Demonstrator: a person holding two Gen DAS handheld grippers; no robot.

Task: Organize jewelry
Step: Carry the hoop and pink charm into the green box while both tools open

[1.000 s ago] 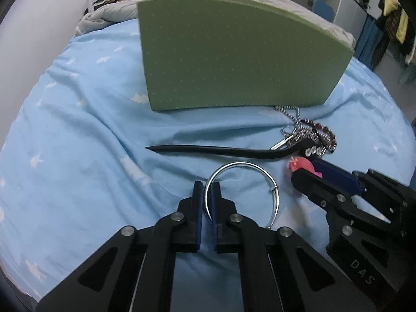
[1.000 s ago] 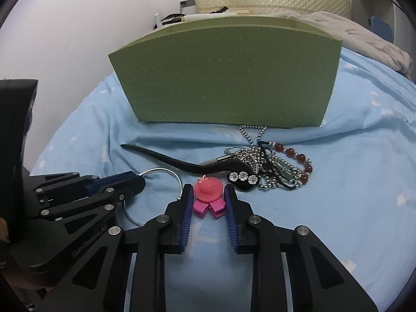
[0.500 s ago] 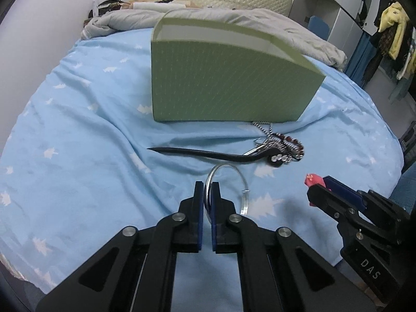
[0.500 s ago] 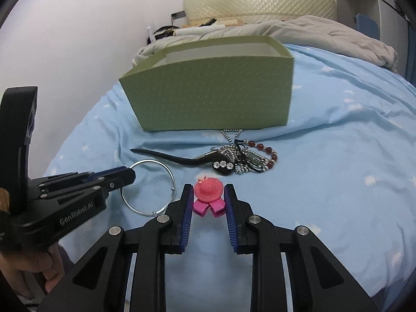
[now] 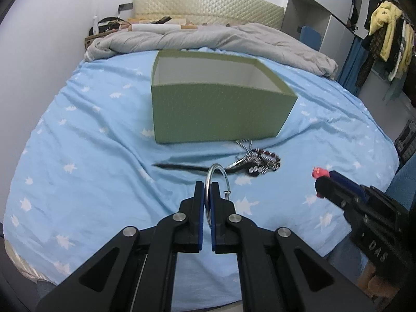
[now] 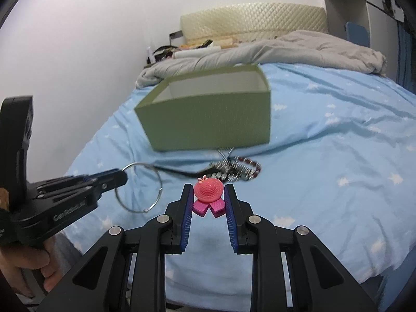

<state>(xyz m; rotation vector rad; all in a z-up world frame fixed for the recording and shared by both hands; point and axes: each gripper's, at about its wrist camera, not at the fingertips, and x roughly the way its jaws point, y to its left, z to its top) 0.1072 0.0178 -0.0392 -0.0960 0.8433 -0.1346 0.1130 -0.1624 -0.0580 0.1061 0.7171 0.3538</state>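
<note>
Box (image 5: 218, 111) — green, open-topped, pale inside, standing on the blue sheet (image 5: 85, 156). It lies straight ahead of both grippers and farther up the bed; its near wall faces us, long axis across our line of reach.

Ring (image 5: 217, 179) — plain metal hoop. Our left gripper (image 5: 207, 189) is clamped on its rim, the hoop standing almost edge-on between the pads and clear of the sheet. In the right view the ring (image 6: 139, 187) hangs open-faced from that gripper (image 6: 122, 179).

Hat charm (image 6: 208, 195) — pink, with a magenta bow below. Our right gripper (image 6: 208, 200) is closed on it from both sides, the hat's face toward the camera. In the left view only a pink tip (image 5: 319, 173) shows at that gripper's nose (image 5: 325, 182).

Pile (image 5: 260, 161) — beads, ball chain and a black hair stick (image 5: 182, 167), lying on the sheet just before the box's near wall, between the box and both grippers. Blur hides the separate pieces.

Bearing for the next move, as we judge it — both loads must clear the near wall and go in over the open top. The left gripper sits nearly square to the box; the right stands off to the side and must angle inward. We judge the left the better placed.
</note>
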